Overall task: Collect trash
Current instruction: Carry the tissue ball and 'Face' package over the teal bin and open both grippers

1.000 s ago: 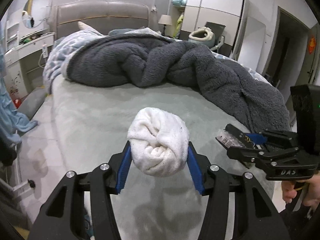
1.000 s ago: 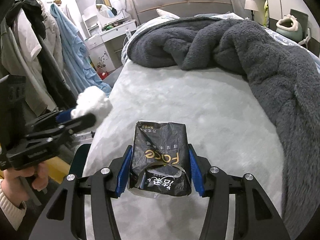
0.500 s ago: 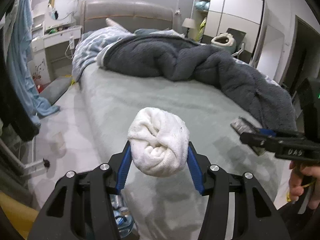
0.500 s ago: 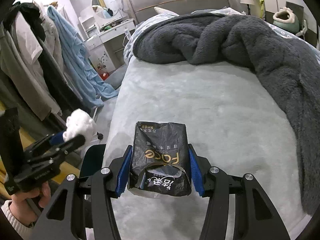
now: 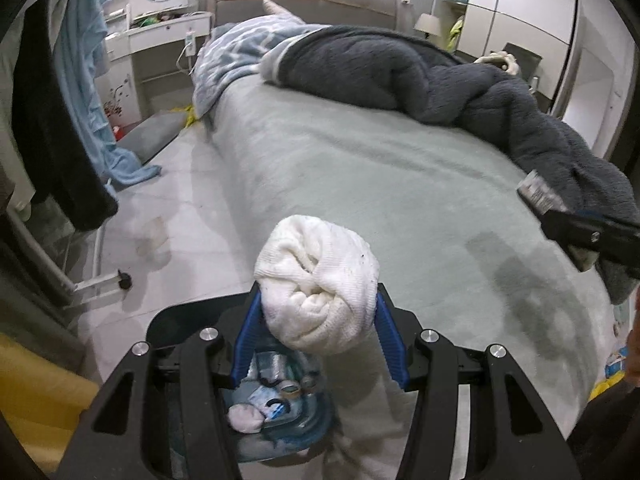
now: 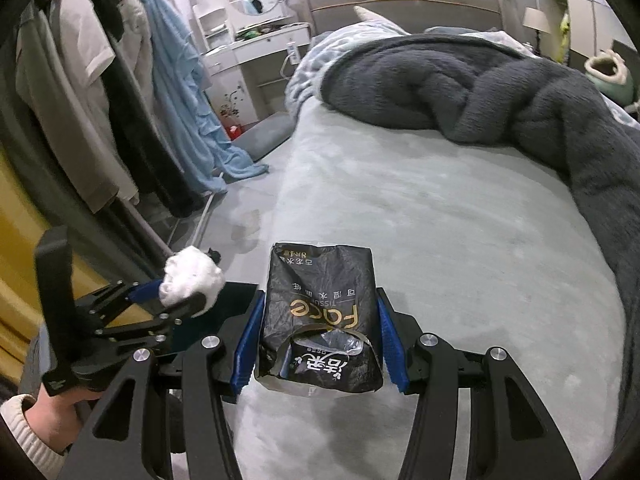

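My left gripper [image 5: 318, 320] clenches a balled white cloth [image 5: 316, 286] between its blue pads, directly above an open trash bin [image 5: 280, 420] holding scraps. My right gripper [image 6: 320, 340] grips a crumpled black tissue pack [image 6: 320, 320] over the grey bed [image 6: 440, 220], just right of the other gripper.

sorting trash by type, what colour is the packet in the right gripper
Black, with gold "Face" lettering and white characters: the tissue packet, best seen in the right wrist view, clamped in the right gripper.
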